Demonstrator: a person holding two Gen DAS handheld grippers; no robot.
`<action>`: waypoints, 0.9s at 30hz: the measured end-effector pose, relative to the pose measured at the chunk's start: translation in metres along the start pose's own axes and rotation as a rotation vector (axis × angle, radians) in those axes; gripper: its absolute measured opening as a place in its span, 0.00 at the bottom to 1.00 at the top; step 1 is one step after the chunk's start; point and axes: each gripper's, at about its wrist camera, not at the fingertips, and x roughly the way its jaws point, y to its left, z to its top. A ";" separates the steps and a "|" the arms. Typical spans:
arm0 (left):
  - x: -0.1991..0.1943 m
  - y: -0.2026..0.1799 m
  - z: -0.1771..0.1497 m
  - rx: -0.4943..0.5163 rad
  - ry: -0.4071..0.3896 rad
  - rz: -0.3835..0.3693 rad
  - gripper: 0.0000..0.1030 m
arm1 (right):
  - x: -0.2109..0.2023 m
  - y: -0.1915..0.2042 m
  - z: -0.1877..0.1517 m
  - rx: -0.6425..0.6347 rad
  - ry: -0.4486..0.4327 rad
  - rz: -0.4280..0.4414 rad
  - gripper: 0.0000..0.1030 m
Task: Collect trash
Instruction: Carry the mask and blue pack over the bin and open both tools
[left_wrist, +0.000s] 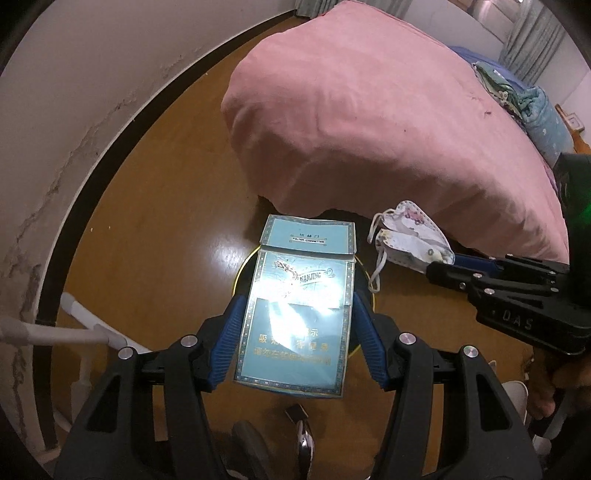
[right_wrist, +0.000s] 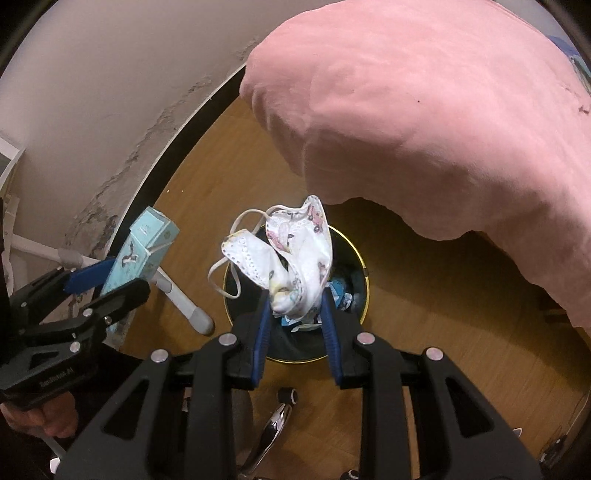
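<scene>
My left gripper (left_wrist: 295, 306) is shut on a light blue cigarette pack (left_wrist: 295, 317), its flip lid hanging open at the far end. The pack hovers over a black trash bin with a gold rim (left_wrist: 371, 291), mostly hidden behind it. My right gripper (right_wrist: 295, 306) is shut on a crumpled white face mask (right_wrist: 291, 258) with a printed pattern and loose ear loops, held right above the bin (right_wrist: 354, 254), which holds bits of paper trash. From the right wrist view, the left gripper (right_wrist: 110, 280) with the pack (right_wrist: 142, 251) is to the left of the bin. The left wrist view shows the mask (left_wrist: 410, 236) at the right.
A pink bedcover (left_wrist: 388, 122) hangs over the bed's edge just beyond the bin. The wood floor (left_wrist: 166, 221) runs to a white wall with a dark baseboard (left_wrist: 92, 192). White pipe legs (right_wrist: 177, 295) stand left of the bin. A chair base with a caster (right_wrist: 288, 395) lies below.
</scene>
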 end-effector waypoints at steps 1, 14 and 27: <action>0.000 0.001 0.002 0.002 -0.002 0.000 0.57 | 0.001 0.000 -0.001 0.003 0.001 0.000 0.26; -0.023 -0.010 0.016 0.036 -0.053 0.025 0.79 | 0.002 -0.003 0.001 0.014 0.014 0.005 0.26; -0.167 -0.023 -0.003 0.140 -0.242 0.032 0.91 | -0.055 0.033 0.003 -0.021 -0.104 0.014 0.86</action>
